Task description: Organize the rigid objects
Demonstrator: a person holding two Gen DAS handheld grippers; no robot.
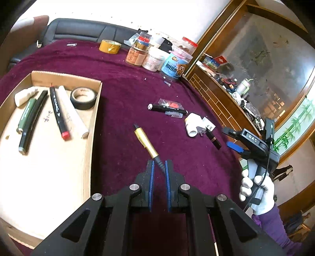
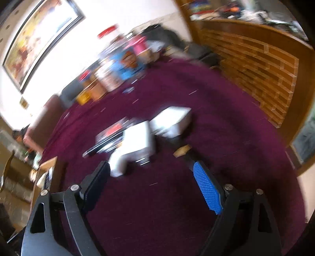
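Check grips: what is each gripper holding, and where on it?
Left gripper clamps the gold metal pen with black ends by its near black end. Right gripper is open, holding nothing.

Surface draped in deep purple cloth point(image 1: 126, 82), lint-flecked. Black padded seat back point(image 1: 78, 31) along its far edge. White wall point(image 1: 118, 11) behind, brightly lit. Large framed painting point(image 2: 37, 39) on that wall. Wooden cabinet point(image 1: 222, 98) with brick-pattern front to one side, ledge cluttered; glass panel point(image 1: 261, 59) above it.

Glossy gold metal pen point(image 1: 145, 142); plush purple cloth point(image 1: 126, 82); matt cardboard tray point(image 1: 65, 78).
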